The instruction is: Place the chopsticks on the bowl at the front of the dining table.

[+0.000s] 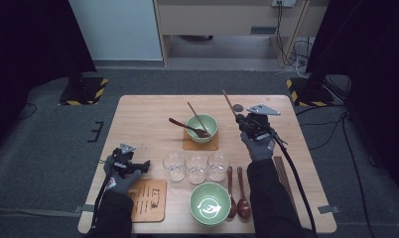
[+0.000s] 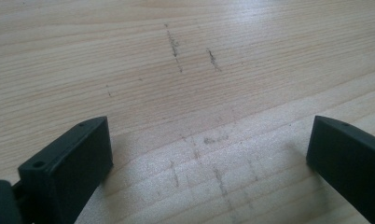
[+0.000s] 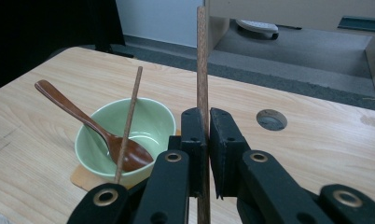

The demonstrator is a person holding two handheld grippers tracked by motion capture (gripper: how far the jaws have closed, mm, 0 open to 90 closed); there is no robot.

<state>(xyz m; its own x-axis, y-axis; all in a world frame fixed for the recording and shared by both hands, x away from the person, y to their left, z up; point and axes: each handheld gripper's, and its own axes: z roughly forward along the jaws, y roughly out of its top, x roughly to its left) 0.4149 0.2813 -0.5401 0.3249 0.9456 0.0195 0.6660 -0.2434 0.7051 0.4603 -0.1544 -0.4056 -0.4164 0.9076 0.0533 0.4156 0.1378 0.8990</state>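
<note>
The pale wooden table (image 1: 138, 124) carries a place setting in progress. At its far centre, a light green ceramic bowl (image 3: 125, 135) stands on a tan square coaster (image 1: 189, 144); a dark brown wooden spoon (image 3: 83, 119) and one thin brown wooden chopstick (image 3: 128, 119) lean inside it, handles angled up over the rim, so both stay contained yet graspable. A second green bowl (image 1: 210, 204) sits at the near edge, with three clear glass tumblers (image 1: 196, 167) in a row just beyond it and two more brown spoons (image 1: 237, 196) just to its right. A wooden board with dark markings (image 1: 149, 200) lies at the near left.

The right gripper (image 3: 206, 135) is held above the table, right of the far bowl. Its jaws stand almost together, clamped on a second brown wooden chopstick (image 3: 202, 60), which passes upright between them and projects well above. Gripping low on the shaft leaves a long free end, which suits lowering it into the far bowl beside its mate; that appears to be the step in hand.

The left gripper (image 2: 209, 154) rests low over bare table at the near left, apart from every object. Its jaws are spread wide with nothing between them, apparently parked clear of the working arm.
</note>
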